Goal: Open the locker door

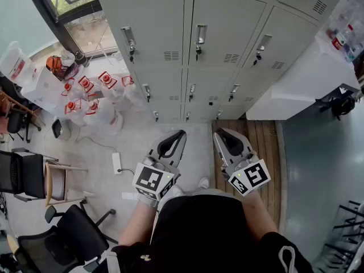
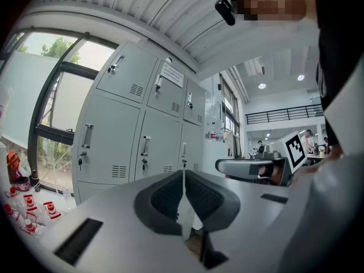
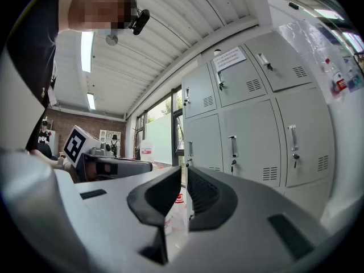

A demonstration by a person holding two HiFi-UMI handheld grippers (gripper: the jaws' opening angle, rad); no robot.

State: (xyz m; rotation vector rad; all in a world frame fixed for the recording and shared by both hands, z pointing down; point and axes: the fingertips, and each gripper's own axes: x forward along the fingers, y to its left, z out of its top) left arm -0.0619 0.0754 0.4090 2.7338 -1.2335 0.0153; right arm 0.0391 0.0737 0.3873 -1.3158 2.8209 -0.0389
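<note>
A pale floor [image 1: 142,141] runs up to a bank of grey lockers [image 1: 227,27] across the top of the head view, every locker door [image 1: 156,30] shut. At lower centre the left gripper [image 1: 177,136] and the right gripper [image 1: 223,135] are side by side, well apart from the doors. Both have their jaws pressed together on nothing. Red-capped plastic bottles [image 1: 85,92] cluster at upper left.
</note>
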